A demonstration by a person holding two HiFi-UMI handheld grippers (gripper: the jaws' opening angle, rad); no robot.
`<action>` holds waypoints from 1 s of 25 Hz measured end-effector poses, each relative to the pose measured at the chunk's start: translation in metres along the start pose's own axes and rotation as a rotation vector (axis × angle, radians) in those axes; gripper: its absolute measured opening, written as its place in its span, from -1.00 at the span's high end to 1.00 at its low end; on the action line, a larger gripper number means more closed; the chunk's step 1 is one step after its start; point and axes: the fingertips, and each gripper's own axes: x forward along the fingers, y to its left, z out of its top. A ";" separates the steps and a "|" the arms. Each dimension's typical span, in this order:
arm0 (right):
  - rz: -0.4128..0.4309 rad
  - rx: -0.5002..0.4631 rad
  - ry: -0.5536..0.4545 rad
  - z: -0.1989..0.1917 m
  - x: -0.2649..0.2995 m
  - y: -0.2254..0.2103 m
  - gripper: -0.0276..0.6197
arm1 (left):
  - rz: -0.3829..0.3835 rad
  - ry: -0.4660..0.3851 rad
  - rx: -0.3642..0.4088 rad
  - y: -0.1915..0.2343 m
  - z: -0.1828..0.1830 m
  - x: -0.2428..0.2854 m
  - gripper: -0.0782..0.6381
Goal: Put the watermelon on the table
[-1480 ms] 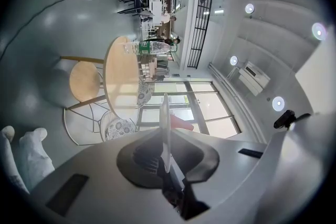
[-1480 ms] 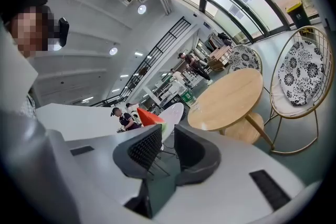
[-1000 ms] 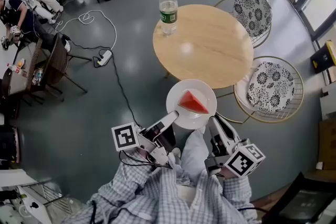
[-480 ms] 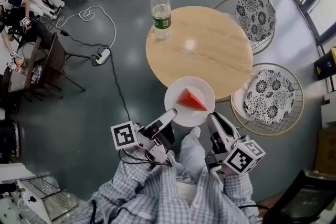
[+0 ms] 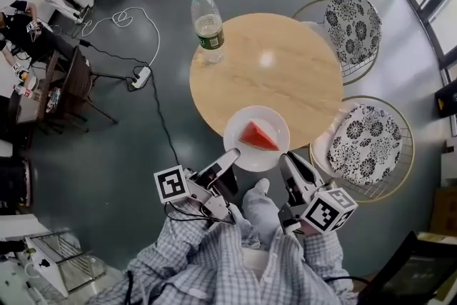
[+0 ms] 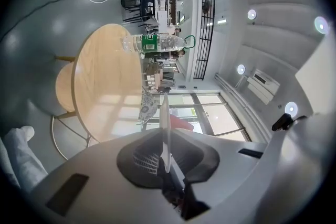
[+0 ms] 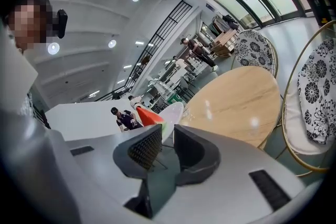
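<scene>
A red wedge of watermelon lies on a white plate held level over the near edge of the round wooden table. My left gripper is shut on the plate's left rim. In the left gripper view the rim shows as a thin edge pinched between the jaws of the left gripper, with the watermelon behind it. My right gripper grips the plate's right rim. The right gripper view shows the plate entering the narrow gap of the right gripper, watermelon on top.
A plastic water bottle with a green label stands at the table's far left edge. Two wire chairs with patterned cushions, one and another, sit right of the table. A cable and power strip lie on the floor to the left.
Both grippers have carried the plate with the watermelon forward toward the table; the plate now overlaps the tabletop's near edge more than before. The grips look unchanged.
</scene>
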 end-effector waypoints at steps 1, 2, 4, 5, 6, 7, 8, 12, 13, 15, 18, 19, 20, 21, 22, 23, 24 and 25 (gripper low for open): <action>-0.001 -0.001 0.007 0.002 0.002 -0.004 0.67 | 0.002 -0.005 0.004 0.002 0.001 0.003 0.69; -0.001 -0.002 0.014 0.003 0.003 -0.007 0.67 | 0.003 -0.008 0.008 0.004 0.002 0.006 0.69; -0.001 -0.006 0.026 0.005 0.007 -0.012 0.67 | 0.005 -0.013 0.010 0.006 0.003 0.010 0.69; -0.001 -0.007 0.031 0.006 0.008 -0.014 0.67 | 0.008 -0.015 0.006 0.008 0.003 0.012 0.69; -0.003 -0.006 0.035 0.007 0.009 -0.016 0.67 | 0.012 -0.017 0.001 0.010 0.003 0.013 0.69; -0.007 -0.004 0.038 0.006 0.009 -0.019 0.67 | 0.016 -0.017 -0.005 0.012 0.003 0.015 0.69; -0.011 0.000 0.039 0.006 0.010 -0.022 0.67 | 0.020 -0.015 -0.009 0.015 0.003 0.017 0.69; -0.033 0.015 0.032 0.008 0.017 -0.036 0.67 | 0.042 0.010 0.000 0.027 0.011 0.029 0.69; -0.041 0.017 0.030 0.009 0.021 -0.041 0.67 | 0.047 0.017 0.002 0.030 0.014 0.034 0.69; -0.062 0.025 0.029 0.009 0.027 -0.051 0.67 | 0.054 0.033 -0.001 0.037 0.019 0.043 0.69; -0.091 0.043 0.038 0.002 0.033 -0.064 0.67 | 0.072 0.056 -0.015 0.050 0.023 0.049 0.69; -0.101 0.046 0.042 0.000 0.036 -0.068 0.67 | 0.081 0.062 -0.021 0.055 0.025 0.051 0.69; -0.110 0.049 0.047 -0.002 0.039 -0.072 0.67 | 0.089 0.068 -0.026 0.060 0.027 0.052 0.69; -0.118 0.053 0.051 -0.004 0.042 -0.076 0.67 | 0.097 0.073 -0.030 0.065 0.030 0.053 0.69; -0.126 0.055 0.057 -0.007 0.046 -0.080 0.67 | 0.103 0.078 -0.032 0.070 0.033 0.055 0.69; -0.134 0.058 0.062 -0.008 0.050 -0.084 0.67 | 0.109 0.082 -0.034 0.075 0.035 0.056 0.69; -0.142 0.060 0.066 -0.010 0.053 -0.088 0.67 | 0.113 0.085 -0.038 0.080 0.038 0.058 0.69; -0.151 0.063 0.070 -0.011 0.055 -0.091 0.67 | 0.117 0.087 -0.044 0.085 0.040 0.060 0.69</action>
